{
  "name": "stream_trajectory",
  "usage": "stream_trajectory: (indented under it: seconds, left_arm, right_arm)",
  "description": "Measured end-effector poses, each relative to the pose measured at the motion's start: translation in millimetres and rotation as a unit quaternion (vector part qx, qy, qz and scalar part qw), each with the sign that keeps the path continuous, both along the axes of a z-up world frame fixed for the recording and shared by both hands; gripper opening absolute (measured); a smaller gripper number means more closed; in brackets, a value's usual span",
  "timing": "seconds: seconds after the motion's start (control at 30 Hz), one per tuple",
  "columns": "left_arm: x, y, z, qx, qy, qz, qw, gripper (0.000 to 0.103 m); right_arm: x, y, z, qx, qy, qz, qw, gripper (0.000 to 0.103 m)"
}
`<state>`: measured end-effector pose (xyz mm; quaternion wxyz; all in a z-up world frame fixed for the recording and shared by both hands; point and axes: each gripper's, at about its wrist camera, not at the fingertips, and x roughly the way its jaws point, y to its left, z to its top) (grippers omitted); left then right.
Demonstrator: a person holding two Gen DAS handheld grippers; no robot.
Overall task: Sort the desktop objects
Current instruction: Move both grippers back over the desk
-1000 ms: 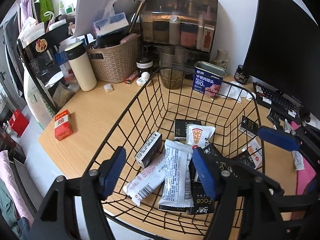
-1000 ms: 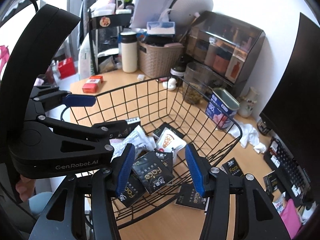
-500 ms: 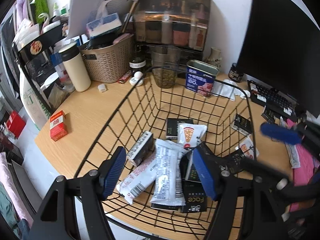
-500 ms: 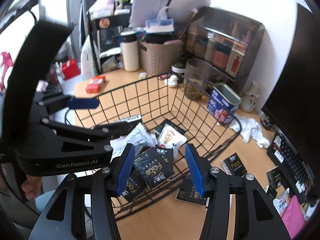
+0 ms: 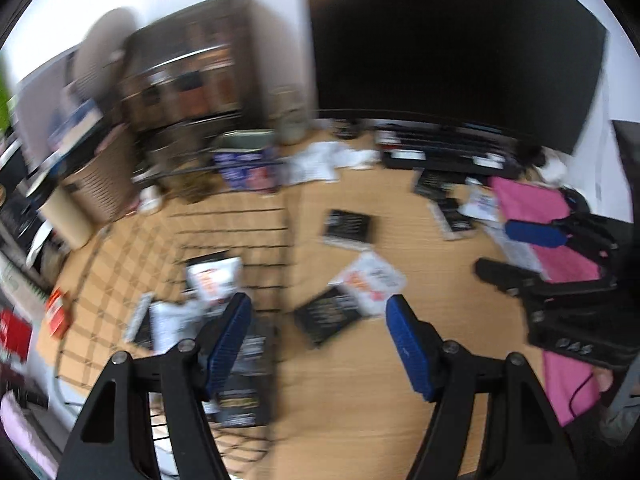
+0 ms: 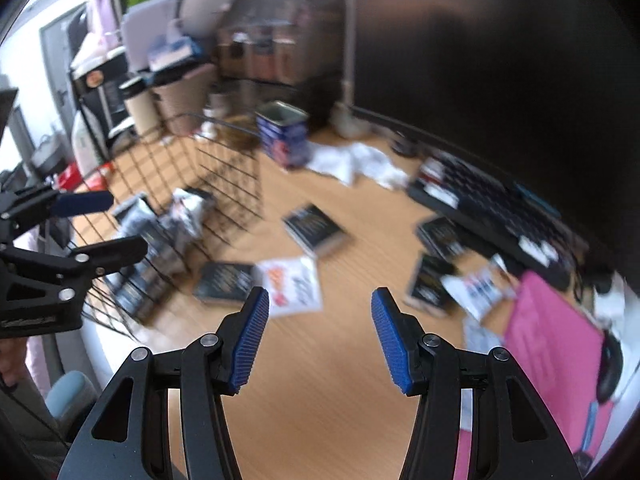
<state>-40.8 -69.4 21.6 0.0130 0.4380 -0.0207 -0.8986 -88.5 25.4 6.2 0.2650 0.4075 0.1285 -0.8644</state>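
Both views are motion-blurred. A black wire basket (image 5: pixel 224 224) (image 6: pixel 208 184) with several packets inside stands on the left of the wooden desk. Outside it lie a white and orange packet (image 5: pixel 370 282) (image 6: pixel 294 284), a black packet (image 5: pixel 326 318) (image 6: pixel 224 278) beside it, and a black box (image 5: pixel 350 228) (image 6: pixel 316 226) farther back. My left gripper (image 5: pixel 318 336) is open and empty above the basket's right edge. My right gripper (image 6: pixel 318 336) is open and empty above bare desk, near the white packet.
A dark monitor (image 6: pixel 500 60) and keyboard (image 6: pixel 488 200) fill the back right. A blue tin (image 6: pixel 284 136), crumpled tissue (image 6: pixel 360 164), a beige basket (image 6: pixel 180 96) and a brown organiser (image 6: pixel 280 40) line the back. A pink sheet (image 6: pixel 556 344) and more black packets (image 6: pixel 432 284) lie right.
Both grippers have swung right, away from over the basket toward the loose packets on the desk. Both stay open and empty.
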Motion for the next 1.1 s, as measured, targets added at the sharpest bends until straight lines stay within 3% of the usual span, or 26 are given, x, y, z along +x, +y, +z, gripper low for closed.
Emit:
stream_trajectory:
  seconds: [0.1, 0.27, 0.43, 0.6, 0.7, 0.83, 1.1]
  left_arm:
    - [-15, 32, -18, -0.012, -0.02, -0.026, 0.9994, 0.08]
    - [-44, 46, -65, -0.068, -0.066, -0.012, 0.9955, 0.08]
    - [-57, 26, -91, -0.027, -0.1, 0.012, 0.9946, 0.08]
    - [-61, 13, -104, 0.022, -0.108, 0.021, 0.9937, 0.08]
    - [-63, 15, -109, 0.007, -0.102, 0.014, 0.9946, 0.081]
    - [-66, 23, -114, -0.004, -0.104, 0.006, 0.9945, 0.091]
    - [-72, 33, -115, 0.002, -0.099, 0.003, 0.9951, 0.091]
  right_arm:
    - [-3, 29, -11, -0.004, -0.013, -0.022, 1.0, 0.053]
    - [-8, 60, -33, -0.005, -0.032, -0.043, 0.999, 0.053]
    - [-17, 71, -56, -0.006, -0.055, -0.048, 0.997, 0.053]
    - [-22, 62, -64, -0.004, -0.059, -0.037, 0.998, 0.053]
    - [-23, 55, -68, -0.001, -0.06, -0.032, 0.998, 0.053]
    - [-23, 53, -73, -0.001, -0.063, -0.028, 0.998, 0.053]
    - [-29, 81, -58, -0.009, -0.05, -0.056, 0.997, 0.053]
